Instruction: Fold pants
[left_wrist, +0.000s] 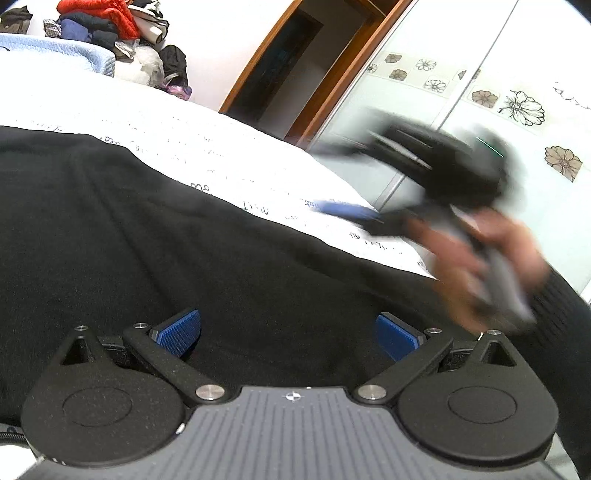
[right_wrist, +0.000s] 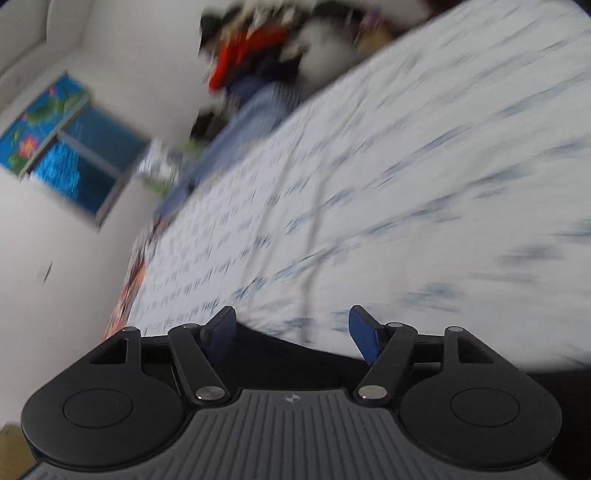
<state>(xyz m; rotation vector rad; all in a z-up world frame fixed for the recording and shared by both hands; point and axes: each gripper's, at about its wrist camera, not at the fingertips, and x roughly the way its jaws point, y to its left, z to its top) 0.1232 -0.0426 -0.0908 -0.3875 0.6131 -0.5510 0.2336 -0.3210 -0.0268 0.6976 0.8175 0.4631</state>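
Observation:
Black pants (left_wrist: 147, 229) lie spread over the white printed bed sheet (left_wrist: 192, 136) and fill most of the left wrist view. My left gripper (left_wrist: 288, 328) hovers low over the cloth, open, its blue pads (left_wrist: 179, 330) wide apart and gripping nothing. A person's hand (left_wrist: 480, 258) holds the right gripper, blurred, above the pants' right edge, with one blue pad (left_wrist: 343, 208) over the sheet. In the right wrist view my right gripper (right_wrist: 291, 326) is open and empty, with a corner of the black pants (right_wrist: 280, 354) just below its fingers.
A pile of clothes with a red jacket (left_wrist: 107, 18) sits at the bed's far end, beside a light blue blanket (left_wrist: 55, 51). A wooden door frame (left_wrist: 325, 74) and a flowered wardrobe door (left_wrist: 480, 92) stand to the right. A window (right_wrist: 74, 155) is in the left wall.

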